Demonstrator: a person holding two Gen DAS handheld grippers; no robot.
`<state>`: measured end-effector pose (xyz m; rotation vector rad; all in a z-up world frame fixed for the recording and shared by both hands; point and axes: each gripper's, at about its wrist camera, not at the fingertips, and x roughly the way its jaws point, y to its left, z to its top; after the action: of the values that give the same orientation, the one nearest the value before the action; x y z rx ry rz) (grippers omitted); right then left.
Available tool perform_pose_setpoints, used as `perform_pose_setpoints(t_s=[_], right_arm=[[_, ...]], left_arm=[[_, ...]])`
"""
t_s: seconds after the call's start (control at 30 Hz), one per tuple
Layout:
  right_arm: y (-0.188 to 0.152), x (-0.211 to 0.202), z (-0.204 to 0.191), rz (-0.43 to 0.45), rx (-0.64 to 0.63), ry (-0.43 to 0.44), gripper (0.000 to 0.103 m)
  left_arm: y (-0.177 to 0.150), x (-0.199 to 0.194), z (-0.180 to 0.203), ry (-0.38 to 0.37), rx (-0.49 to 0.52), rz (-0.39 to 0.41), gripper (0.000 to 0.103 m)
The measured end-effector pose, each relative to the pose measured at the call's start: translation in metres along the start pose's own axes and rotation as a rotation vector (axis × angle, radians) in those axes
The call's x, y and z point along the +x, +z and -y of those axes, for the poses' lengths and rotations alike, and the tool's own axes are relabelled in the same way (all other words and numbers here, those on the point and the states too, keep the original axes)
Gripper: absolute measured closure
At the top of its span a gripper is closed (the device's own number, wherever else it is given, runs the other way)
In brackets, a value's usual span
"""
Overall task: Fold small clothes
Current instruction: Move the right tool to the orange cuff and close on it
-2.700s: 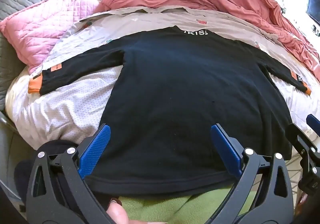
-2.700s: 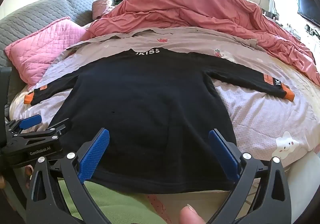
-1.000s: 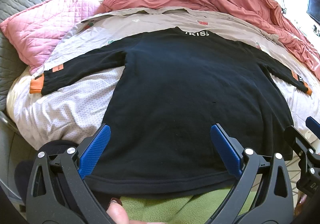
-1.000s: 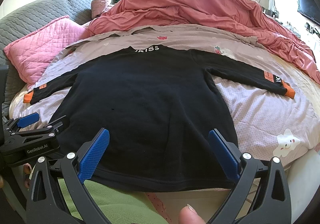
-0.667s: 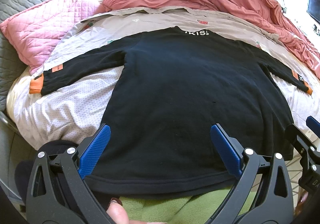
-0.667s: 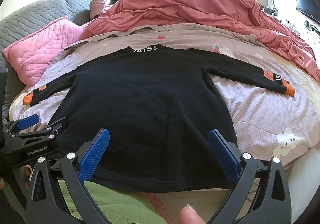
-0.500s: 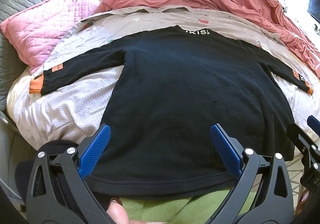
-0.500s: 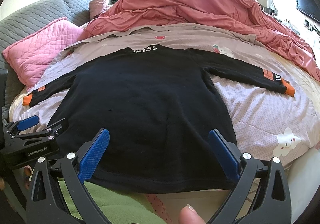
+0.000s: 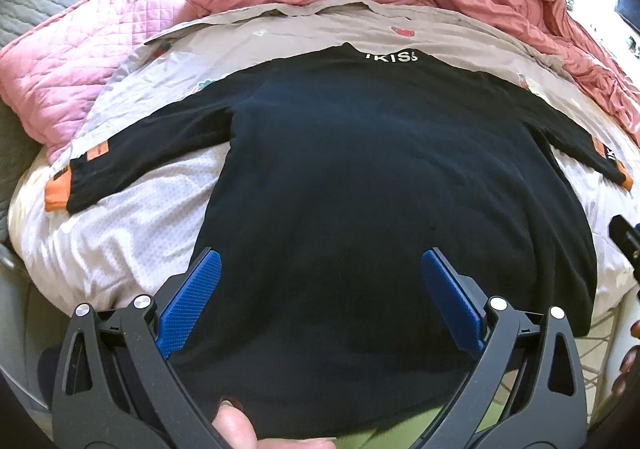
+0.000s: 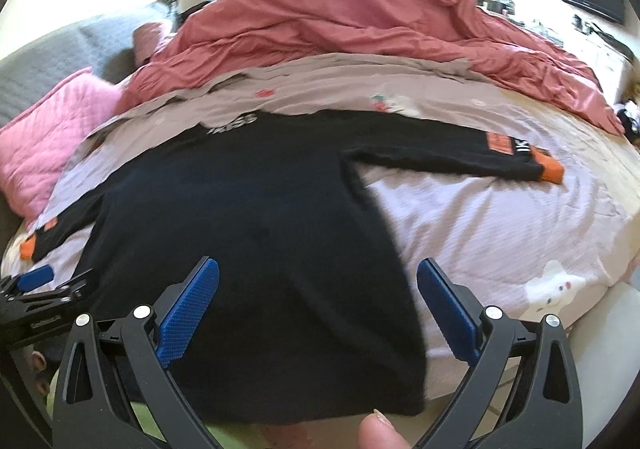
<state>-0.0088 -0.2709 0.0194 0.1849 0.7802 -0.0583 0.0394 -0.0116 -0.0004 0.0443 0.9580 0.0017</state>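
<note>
- Here, a black long-sleeved knit top with orange cuffs (image 9: 384, 185) lies flat and spread across the centre of both frames, on a pale lilac dotted bedsheet (image 10: 492, 225).
- Its collar, with white lettering, sits toward the upper middle of the left-wrist frame; its hem runs along the bottom.
- One sleeve reaches to the left edge of that frame, its orange cuff (image 9: 56, 195) resting on the sheet; the other reaches to the right edge.
- The left gripper (image 9: 320, 303), black with blue pads, stands released, its jaws wide apart over the hem and gripping nothing.
- The right gripper (image 10: 318, 303) is likewise spread wide, over the garment's lower right side, grasping nothing.
- A pink quilted pillow (image 9: 60, 61) lies at the left of the left-wrist frame.
- A rumpled salmon-red duvet (image 10: 360, 17) is heaped across the top of the right-wrist frame.
- A green fabric strip (image 9: 400, 437) shows at the bottom edge, under the hem.
</note>
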Motion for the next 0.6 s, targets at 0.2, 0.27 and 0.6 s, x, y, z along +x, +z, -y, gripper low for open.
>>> perform_pose_setpoints(t_s=[0.2, 0.27, 0.6], right_arm=[[0.016, 0.014, 0.033, 0.012, 0.035, -0.078, 0.004], [0.022, 0.018, 0.048, 0.025, 0.053, -0.098, 0.004], [0.054, 0.042, 0.122, 0.051, 0.136, -0.231, 0.004]], left_arm=[[0.021, 0.012, 0.003, 0.014, 0.004, -0.008, 0.009], [0.028, 0.017, 0.003, 0.011, 0.002, -0.013, 0.009], [0.062, 0.045, 0.015, 0.012, 0.026, -0.035, 0.009]])
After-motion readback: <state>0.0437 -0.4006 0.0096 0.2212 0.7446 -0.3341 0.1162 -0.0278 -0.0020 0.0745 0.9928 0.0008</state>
